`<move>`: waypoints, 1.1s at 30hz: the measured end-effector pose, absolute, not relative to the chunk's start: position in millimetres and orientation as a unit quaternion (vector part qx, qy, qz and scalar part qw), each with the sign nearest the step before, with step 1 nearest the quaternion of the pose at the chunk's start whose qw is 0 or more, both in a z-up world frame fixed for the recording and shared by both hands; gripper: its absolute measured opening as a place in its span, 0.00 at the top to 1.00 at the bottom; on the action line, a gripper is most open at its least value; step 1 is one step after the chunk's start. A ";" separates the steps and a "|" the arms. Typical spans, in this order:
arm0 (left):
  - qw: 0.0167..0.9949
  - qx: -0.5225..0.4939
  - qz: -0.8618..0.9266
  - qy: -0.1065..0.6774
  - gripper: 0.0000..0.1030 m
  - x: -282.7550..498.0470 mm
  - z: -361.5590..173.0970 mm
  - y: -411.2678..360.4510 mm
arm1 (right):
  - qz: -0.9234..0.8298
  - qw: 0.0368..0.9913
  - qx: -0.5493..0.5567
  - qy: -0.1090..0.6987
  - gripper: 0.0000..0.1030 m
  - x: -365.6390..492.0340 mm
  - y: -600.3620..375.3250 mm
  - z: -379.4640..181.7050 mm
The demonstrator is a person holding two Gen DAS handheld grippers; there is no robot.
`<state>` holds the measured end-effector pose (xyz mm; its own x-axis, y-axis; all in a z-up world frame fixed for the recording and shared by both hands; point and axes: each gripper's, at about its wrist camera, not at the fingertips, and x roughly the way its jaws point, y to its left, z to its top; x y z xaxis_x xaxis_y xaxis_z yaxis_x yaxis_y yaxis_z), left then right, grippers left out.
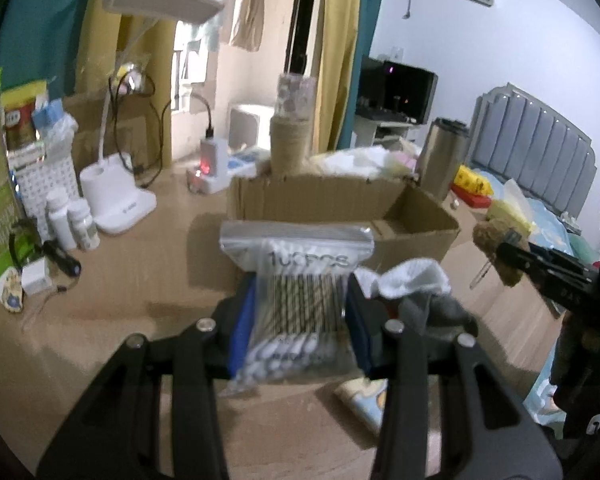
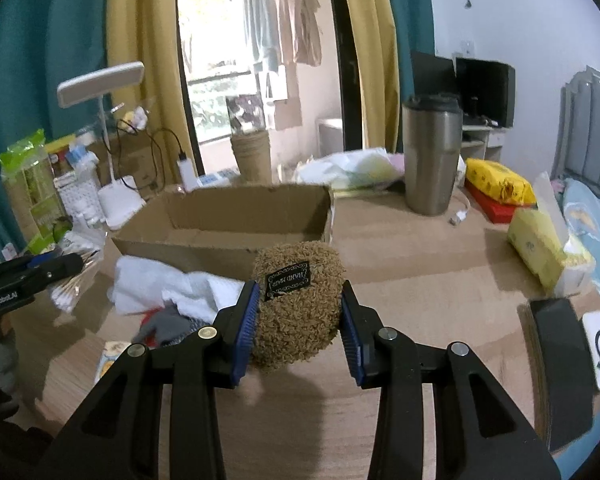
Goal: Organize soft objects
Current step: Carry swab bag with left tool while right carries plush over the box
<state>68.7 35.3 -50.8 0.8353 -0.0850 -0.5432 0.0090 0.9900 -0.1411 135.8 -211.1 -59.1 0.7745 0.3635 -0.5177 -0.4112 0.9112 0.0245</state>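
Jaws: your left gripper [image 1: 300,316] clamps the cotton-swab bag [image 1: 300,280]; your right gripper [image 2: 300,320] clamps the brown plush toy [image 2: 296,312], cardboard box [image 2: 224,216] beyond.

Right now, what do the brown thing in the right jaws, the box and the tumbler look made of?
Brown toy: curly plush fabric, matte, with a sewn black label. Box: corrugated cardboard, raw brown, ragged cut rim. Tumbler: likely brushed stainless steel, dull sheen; dark lid, probably plastic.
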 end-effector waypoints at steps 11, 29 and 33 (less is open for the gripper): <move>0.965 -0.060 -0.040 0.250 0.58 88.3 -28.5 30.2 | 0.226 0.951 -0.046 0.207 0.60 139.3 -201.8 -28.7; 0.971 -0.070 -0.060 0.220 0.58 132.3 -20.7 21.3 | 0.251 0.949 -0.043 0.185 0.60 178.6 -189.3 -23.3; 0.972 -0.070 -0.062 0.216 0.58 140.1 -23.4 16.1 | 0.253 0.949 -0.043 0.181 0.60 187.1 -187.3 -22.2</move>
